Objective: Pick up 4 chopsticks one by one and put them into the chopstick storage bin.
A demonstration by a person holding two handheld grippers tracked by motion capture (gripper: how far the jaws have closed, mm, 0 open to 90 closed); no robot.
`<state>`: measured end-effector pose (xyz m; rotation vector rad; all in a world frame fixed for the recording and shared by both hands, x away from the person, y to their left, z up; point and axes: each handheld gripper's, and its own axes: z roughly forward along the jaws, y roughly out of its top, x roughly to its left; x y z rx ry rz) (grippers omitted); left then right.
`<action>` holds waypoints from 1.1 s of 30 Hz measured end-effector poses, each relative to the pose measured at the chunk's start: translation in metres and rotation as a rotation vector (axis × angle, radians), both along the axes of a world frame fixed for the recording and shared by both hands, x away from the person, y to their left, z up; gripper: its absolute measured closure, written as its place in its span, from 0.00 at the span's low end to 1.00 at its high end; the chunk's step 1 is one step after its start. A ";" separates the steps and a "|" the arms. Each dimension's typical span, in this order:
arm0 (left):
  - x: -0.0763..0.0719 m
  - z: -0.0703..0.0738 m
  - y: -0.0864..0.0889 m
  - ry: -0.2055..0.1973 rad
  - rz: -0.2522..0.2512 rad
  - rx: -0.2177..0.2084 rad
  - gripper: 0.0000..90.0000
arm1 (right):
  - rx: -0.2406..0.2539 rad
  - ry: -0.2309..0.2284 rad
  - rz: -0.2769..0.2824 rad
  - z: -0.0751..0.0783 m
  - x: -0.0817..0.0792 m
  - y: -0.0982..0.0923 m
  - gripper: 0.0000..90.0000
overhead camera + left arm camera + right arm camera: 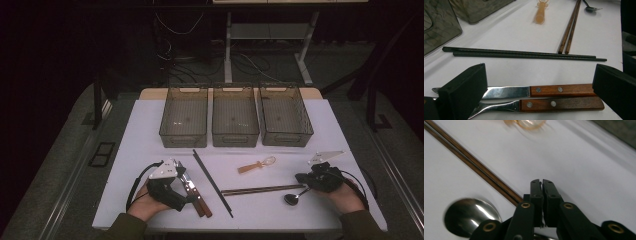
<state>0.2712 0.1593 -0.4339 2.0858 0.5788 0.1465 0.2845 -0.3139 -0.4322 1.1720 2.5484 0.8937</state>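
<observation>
The white table top (150, 130) is taken as the landmark. At its near left corner the left gripper (189, 191) is held in a person's left hand (145, 205). In the left gripper view its jaws are seen spread wide, one on either side of a knife (544, 91) and a fork (541, 105), both with riveted wooden handles, lying side by side on the table. Whether the jaws touch them cannot be told.

Just beyond these, a pair of black chopsticks (524, 53) is laid together; in the high view it runs diagonally from mid-table toward the near edge. Along the far half of the table three clear smoky bins are lined up in a row: the left bin (184, 117), the middle bin (235, 116) and the right bin (285, 116).

Near the table's centre a small amber plastic spoon (256, 165) with a clear bowl is seen. Nearer the front edge a pair of brown wooden chopsticks (262, 189) is laid lengthwise, parallel to that edge.

Toward the near right corner a metal spoon (295, 197) rests with its bowl just beside the end of the brown pair. The right gripper (542, 181), held in the right hand (345, 197), is seen in its own view with jaws pressed together, over the spoon's handle. Whether the handle is actually pinched cannot be told. The spoon's bowl (471, 216) lies just to one side of the jaws.
</observation>
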 end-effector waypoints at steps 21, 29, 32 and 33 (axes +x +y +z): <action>0.000 0.000 0.000 0.000 0.006 -0.008 0.00 | 0.049 -0.022 0.410 0.007 0.002 0.134 0.78; 0.000 0.000 0.000 -0.001 0.002 -0.007 0.00 | 0.035 -0.032 0.525 0.004 -0.001 0.169 0.86; 0.000 0.000 0.000 -0.003 0.001 -0.009 0.00 | 0.026 -0.050 0.546 0.002 0.000 0.177 0.81; 0.000 0.000 0.000 -0.002 0.001 -0.009 0.00 | 0.025 -0.058 0.551 0.001 0.002 0.179 0.80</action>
